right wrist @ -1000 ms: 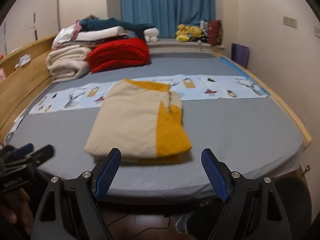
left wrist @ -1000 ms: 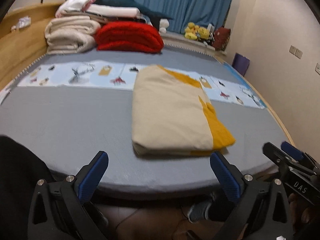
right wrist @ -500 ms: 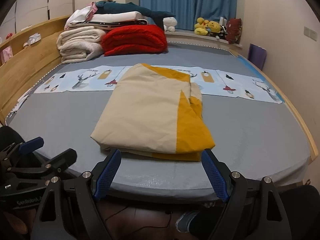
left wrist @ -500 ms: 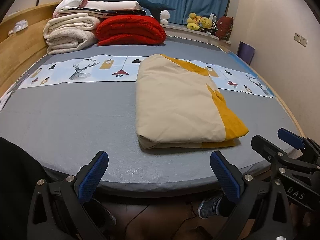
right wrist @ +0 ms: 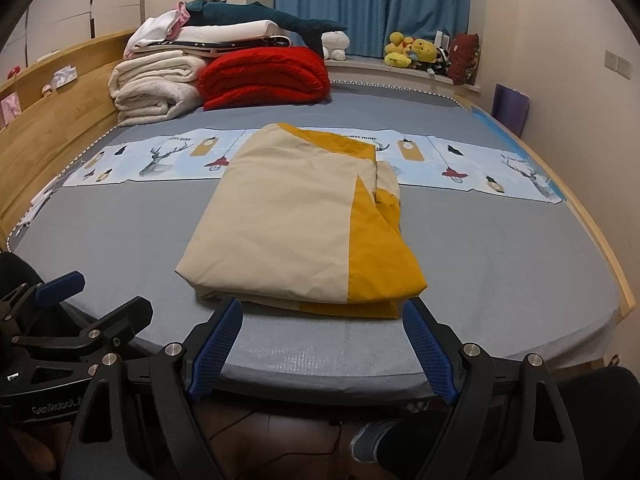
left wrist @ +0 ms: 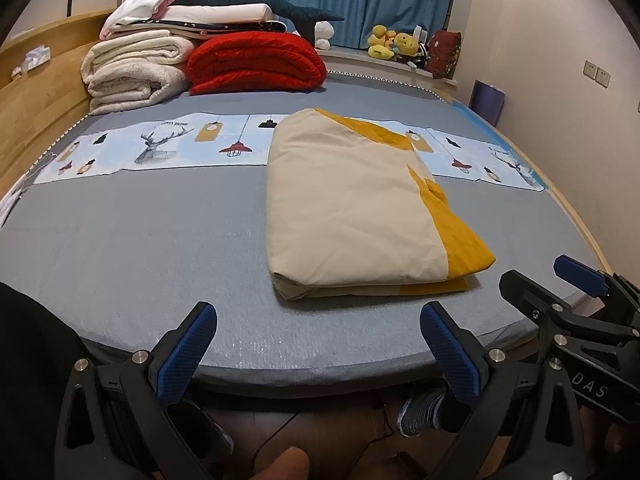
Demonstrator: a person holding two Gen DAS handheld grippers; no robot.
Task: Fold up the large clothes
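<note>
Cream-and-mustard folded fabric bundle (left wrist: pixel 360 208) (right wrist: pixel 304 224) lies flat mid-bed on grey mattress cover (left wrist: pixel 132 248), far edge overlapping the printed light-blue strip (left wrist: pixel 160 148). Left gripper (left wrist: pixel 316 344) and right gripper (right wrist: pixel 320 340) hover at near bed edge, both spread wide, holding nothing, 2 blue pads each.

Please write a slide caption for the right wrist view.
Folded cream-and-yellow cloth on grey bed, open right hand-held gripper before it.
</note>
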